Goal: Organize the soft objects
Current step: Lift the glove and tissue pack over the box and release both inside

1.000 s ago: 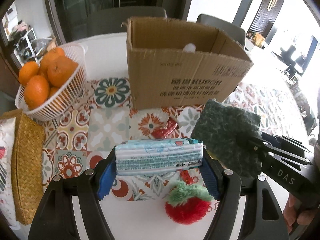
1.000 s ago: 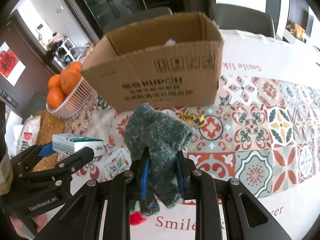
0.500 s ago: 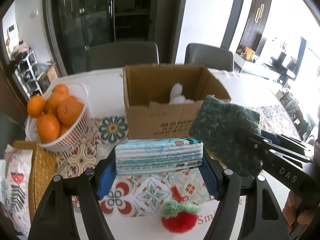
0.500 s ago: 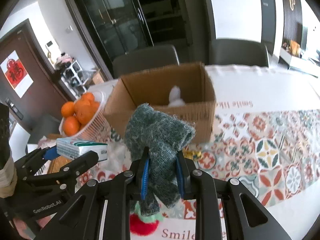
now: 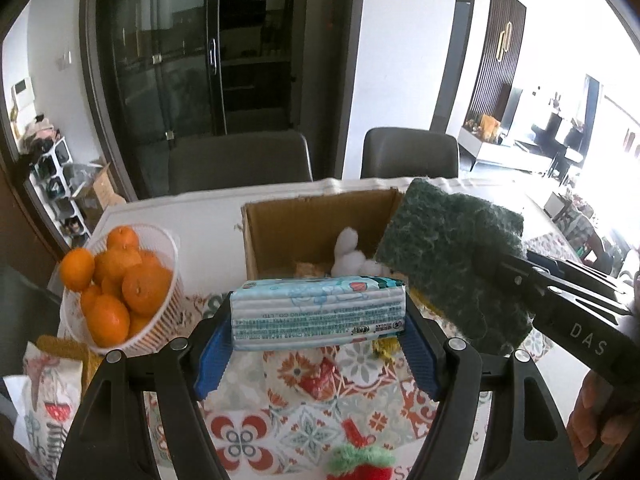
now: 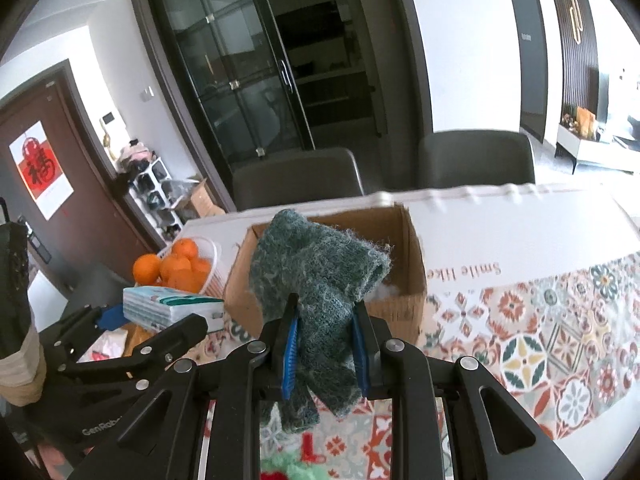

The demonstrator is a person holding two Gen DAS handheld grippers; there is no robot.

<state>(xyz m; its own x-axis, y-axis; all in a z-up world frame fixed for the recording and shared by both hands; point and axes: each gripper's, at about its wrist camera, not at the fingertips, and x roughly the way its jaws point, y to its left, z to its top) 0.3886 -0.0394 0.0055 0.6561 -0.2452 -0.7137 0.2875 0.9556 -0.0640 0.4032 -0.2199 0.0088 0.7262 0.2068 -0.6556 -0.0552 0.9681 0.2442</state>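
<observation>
My left gripper (image 5: 318, 340) is shut on a pale blue tissue pack (image 5: 318, 312), held up in front of the open cardboard box (image 5: 316, 216). My right gripper (image 6: 324, 344) is shut on a folded green knitted cloth (image 6: 316, 264), held above the table near the box (image 6: 412, 256). The cloth also shows in the left wrist view (image 5: 452, 256), by the box's right rim. A white plush toy (image 5: 352, 252) lies inside the box. A red and green strawberry plush (image 5: 360, 466) lies on the patterned tablecloth below the grippers. The tissue pack shows in the right wrist view (image 6: 168, 308).
A white basket of oranges (image 5: 116, 280) stands left of the box. A woven mat (image 5: 68, 352) and a printed bag (image 5: 44, 404) lie at the left edge. A red wrapper (image 5: 320, 376) and a yellow item (image 5: 384, 344) lie before the box. Two grey chairs (image 5: 240, 164) stand behind the table.
Both grippers have risen with their loads, so the box now appears lower and its inside with the white plush shows. Both stay shut on what they hold.
</observation>
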